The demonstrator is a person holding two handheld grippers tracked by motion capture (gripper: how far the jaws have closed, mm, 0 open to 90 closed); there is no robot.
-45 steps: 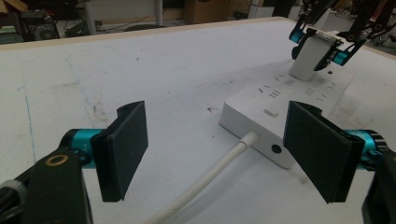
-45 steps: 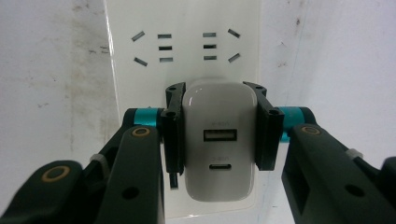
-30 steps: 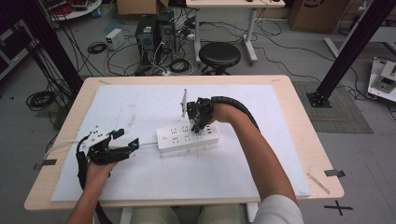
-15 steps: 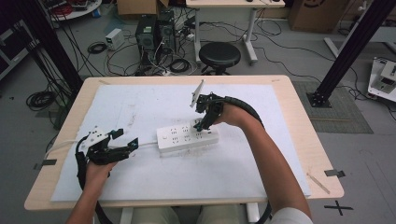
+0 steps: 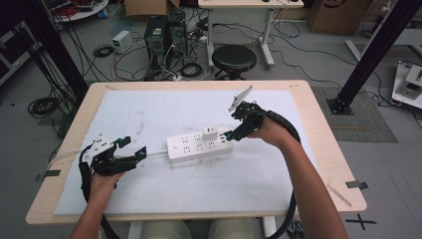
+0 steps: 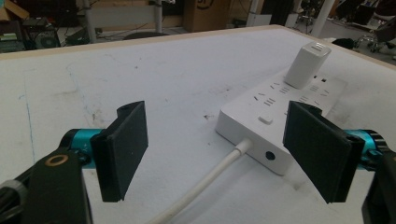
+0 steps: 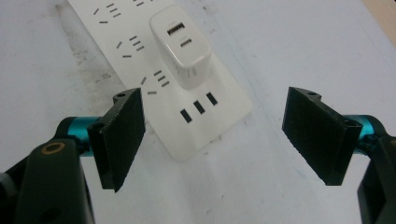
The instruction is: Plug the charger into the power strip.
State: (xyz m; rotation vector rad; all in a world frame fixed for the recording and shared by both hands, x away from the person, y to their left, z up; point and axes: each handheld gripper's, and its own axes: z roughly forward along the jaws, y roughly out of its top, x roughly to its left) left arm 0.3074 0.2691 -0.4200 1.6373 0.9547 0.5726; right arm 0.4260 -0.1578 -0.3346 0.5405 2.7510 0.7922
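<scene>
Nearest you, your left gripper (image 5: 133, 153) rests on the white sheet (image 5: 149, 189) near the counter's (image 5: 64, 209) left front edge, jaws spread and holding nothing, with the power strip's white cord (image 6: 205, 179) running between them. Just beyond it lies one white power strip (image 5: 196, 146) mid-sheet, one white charger (image 5: 209, 132) standing plugged into it toward its right end, bare sheet open on every side. Your right gripper (image 5: 233, 133) sits at that right end, its jaws just opened wide and gripping nothing, the charger ahead of them; past the counter's far edge stands one round black stool (image 5: 234, 59).
</scene>
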